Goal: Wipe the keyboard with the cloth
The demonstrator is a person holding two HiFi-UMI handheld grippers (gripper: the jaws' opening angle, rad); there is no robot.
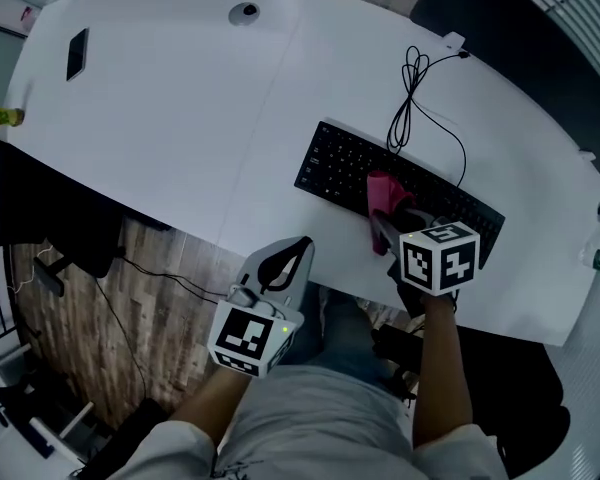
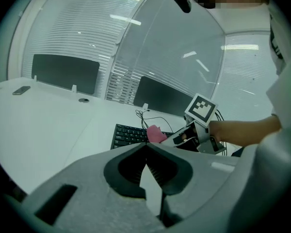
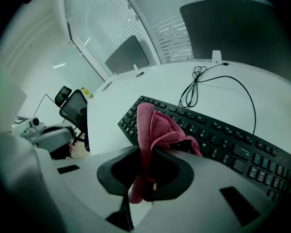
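Desk [image 1: 180, 118] with keyboard [image 1: 332, 164], cloth [image 1: 384, 192] in right gripper [image 3: 146, 150]

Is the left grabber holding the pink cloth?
No, the pink cloth is pinched in the right gripper above the keyboard, while the left gripper is shut on nothing.

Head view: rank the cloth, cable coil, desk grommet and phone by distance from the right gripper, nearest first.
1. Cloth, in the right gripper's jaws, over the keyboard.
2. Cable coil, behind the keyboard.
3. Desk grommet, far edge.
4. Phone, far left.
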